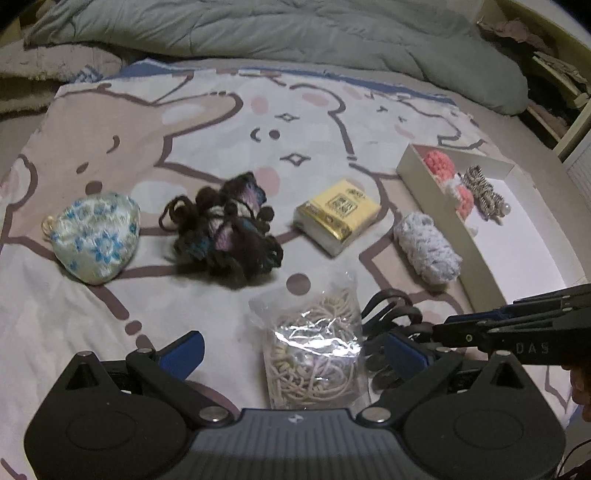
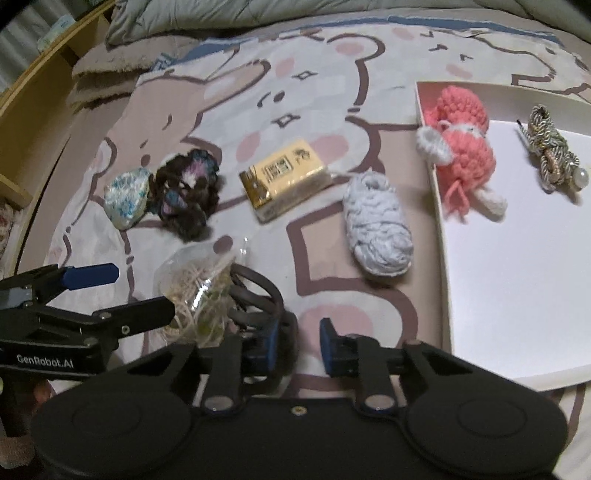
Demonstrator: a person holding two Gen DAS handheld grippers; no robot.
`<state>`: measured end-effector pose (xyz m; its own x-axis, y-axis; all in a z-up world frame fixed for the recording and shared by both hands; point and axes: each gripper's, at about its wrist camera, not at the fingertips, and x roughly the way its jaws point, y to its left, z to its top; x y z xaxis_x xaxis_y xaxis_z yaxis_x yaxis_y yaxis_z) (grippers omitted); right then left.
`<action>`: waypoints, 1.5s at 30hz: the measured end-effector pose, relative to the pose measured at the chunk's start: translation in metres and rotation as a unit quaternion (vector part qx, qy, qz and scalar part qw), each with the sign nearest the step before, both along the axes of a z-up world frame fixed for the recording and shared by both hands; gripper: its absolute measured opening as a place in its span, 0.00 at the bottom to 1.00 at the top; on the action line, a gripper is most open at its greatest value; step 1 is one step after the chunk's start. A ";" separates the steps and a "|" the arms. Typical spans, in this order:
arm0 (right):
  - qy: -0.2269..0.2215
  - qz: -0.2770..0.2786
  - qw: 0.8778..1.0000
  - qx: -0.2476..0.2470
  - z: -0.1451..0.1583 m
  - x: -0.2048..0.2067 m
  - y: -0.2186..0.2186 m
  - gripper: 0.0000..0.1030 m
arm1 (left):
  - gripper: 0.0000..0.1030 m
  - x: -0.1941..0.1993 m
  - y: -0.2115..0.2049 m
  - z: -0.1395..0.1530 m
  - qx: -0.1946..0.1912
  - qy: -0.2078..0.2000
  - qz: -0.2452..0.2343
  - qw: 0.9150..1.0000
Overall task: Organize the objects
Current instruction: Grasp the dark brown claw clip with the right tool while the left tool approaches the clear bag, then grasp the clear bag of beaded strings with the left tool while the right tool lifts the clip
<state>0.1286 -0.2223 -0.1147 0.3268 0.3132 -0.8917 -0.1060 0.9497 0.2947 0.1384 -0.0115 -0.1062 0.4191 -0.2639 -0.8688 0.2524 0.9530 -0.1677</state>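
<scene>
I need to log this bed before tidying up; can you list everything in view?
white box: 1, white, right side of the bed
crochet piece: 1 cluster, pink and white, in the box
braided cord ornament: 1, gold-grey with a pearl, in the box
knitted roll: 1, pale blue-white, beside the box
tissue pack: 1, yellow, mid-bed
yarn bundle: 1, dark brown-purple, left of the pack
floral pouch: 1, cream and blue, far left
clear bag: 1, holding beige cords, near
hair ties: several, dark, beside the bag
quilt: 1, grey-green, far end
bedsheet: 1, cartoon print, underneath
left hand-held gripper: open, over the bag
right hand-held gripper: closed, at the hair ties
</scene>
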 end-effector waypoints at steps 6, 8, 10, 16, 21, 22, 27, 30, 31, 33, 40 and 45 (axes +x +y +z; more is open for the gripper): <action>-0.012 0.035 0.999 0.007 -0.002 -0.003 0.004 0.05 | 0.99 0.002 -0.004 -0.009 -0.001 0.018 0.000 1.000; -0.028 0.050 0.998 0.003 0.007 -0.005 0.005 0.03 | 0.99 0.002 -0.006 -0.012 -0.002 0.022 -0.002 1.000; -0.048 0.056 0.997 -0.013 0.018 -0.007 0.003 0.03 | 0.99 0.002 -0.007 -0.015 -0.001 0.023 -0.002 1.000; -0.090 0.075 0.987 -0.111 0.029 -0.014 -0.001 0.03 | 0.93 0.003 -0.014 -0.025 0.011 0.028 -0.005 1.000; -0.090 0.104 0.989 -0.060 0.027 -0.014 0.009 0.06 | 0.83 0.005 -0.017 -0.039 0.024 0.043 -0.011 0.999; -0.085 0.105 0.990 -0.040 0.027 -0.014 0.010 0.06 | 0.81 0.005 -0.017 -0.041 0.026 0.042 -0.015 0.999; -0.092 0.086 0.991 -0.040 0.030 -0.015 0.018 0.43 | 0.60 0.006 -0.012 -0.038 0.010 0.045 -0.011 0.999; -0.081 0.078 0.993 -0.043 0.025 -0.014 0.019 0.58 | 0.58 0.006 -0.008 -0.036 0.007 0.045 0.000 0.999; -0.079 0.079 0.992 -0.049 0.023 -0.014 0.021 0.64 | 0.58 0.006 -0.006 -0.036 0.004 0.047 0.005 0.999; -0.081 0.087 0.990 -0.072 0.019 -0.014 0.026 0.71 | 0.57 0.007 -0.003 -0.036 -0.001 0.049 0.012 0.999; -0.066 0.102 0.986 -0.111 0.003 -0.010 0.038 0.54 | 0.56 0.006 -0.002 -0.034 -0.006 0.051 0.018 0.999; -0.057 0.106 0.988 -0.101 0.003 -0.008 0.034 0.44 | 0.55 0.005 0.000 -0.030 -0.008 0.050 0.023 0.998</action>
